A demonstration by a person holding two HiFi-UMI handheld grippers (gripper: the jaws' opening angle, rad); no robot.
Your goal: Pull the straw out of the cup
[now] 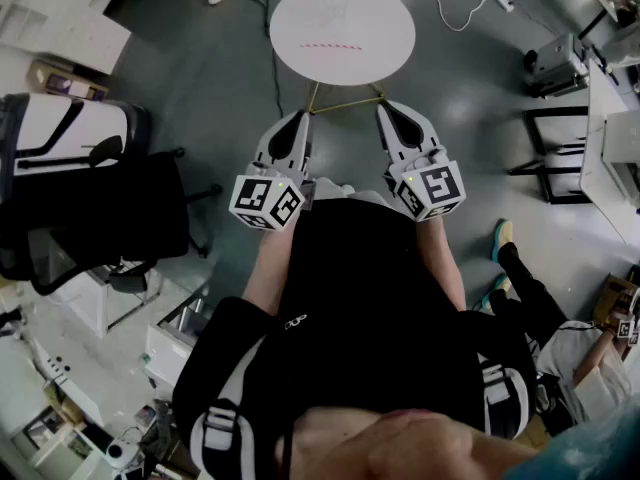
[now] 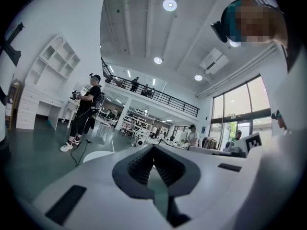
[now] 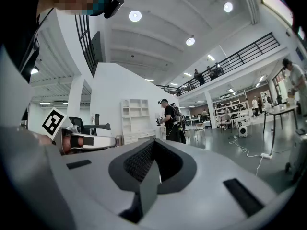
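A thin red-and-white striped straw (image 1: pixel 335 45) lies flat on a round white table (image 1: pixel 300 8) at the top of the head view. I see no cup in any view. My left gripper (image 1: pixel 298 118) and right gripper (image 1: pixel 388 108) are held side by side in front of the person's body. Both point toward the table's near edge, short of it. Their jaws are closed together with nothing between them. The left gripper view shows the left gripper (image 2: pixel 153 148) shut, aimed out across a big hall. The right gripper view shows the right gripper (image 3: pixel 152 143) shut too.
A black office chair (image 1: pixel 100 218) stands at the left, with white shelving (image 1: pixel 60 18) behind it. A cable (image 1: pixel 450 3) runs over the floor past the table. Black-framed tables (image 1: pixel 560 158) line the right side. A person (image 1: pixel 540 298) sits low at the right.
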